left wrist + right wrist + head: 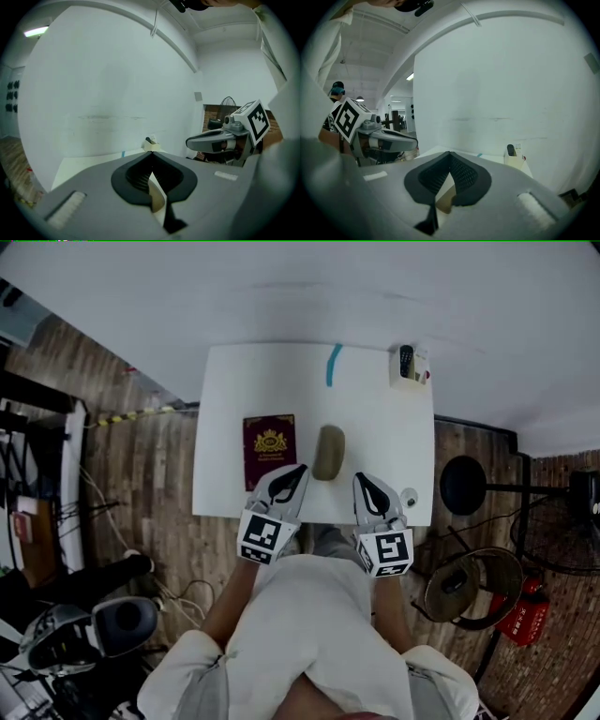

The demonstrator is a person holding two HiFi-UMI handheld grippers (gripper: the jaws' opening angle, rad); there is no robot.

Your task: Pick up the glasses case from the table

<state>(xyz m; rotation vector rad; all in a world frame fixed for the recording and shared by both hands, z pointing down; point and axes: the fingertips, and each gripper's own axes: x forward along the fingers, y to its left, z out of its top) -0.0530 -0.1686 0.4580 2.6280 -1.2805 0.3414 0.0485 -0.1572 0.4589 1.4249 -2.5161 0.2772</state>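
Head view: white table, seen from above.
- Case: tan, oval, flat on the table just inside the near edge at mid-width, long axis 12–6. Nothing grips it.
- Passport: dark red, at 9 o'clock of the case, just beside it with a strip of table between.
- Teal strip: at 12 o'clock of the case, near the far edge.
- Holder with a dark remote: about 1 o'clock, far right corner.

Left gripper: at 7 o'clock of the case, tip over the passport's near right corner and close to the case. Contact cannot be judged. In its own view the jaws are pressed together at the tips with nothing pinched.

Right gripper: at 5 o'clock of the case, apart from it. In its own view the jaws also meet at the tips and are empty.

Both grippers point toward 12, side by side over the near edge.
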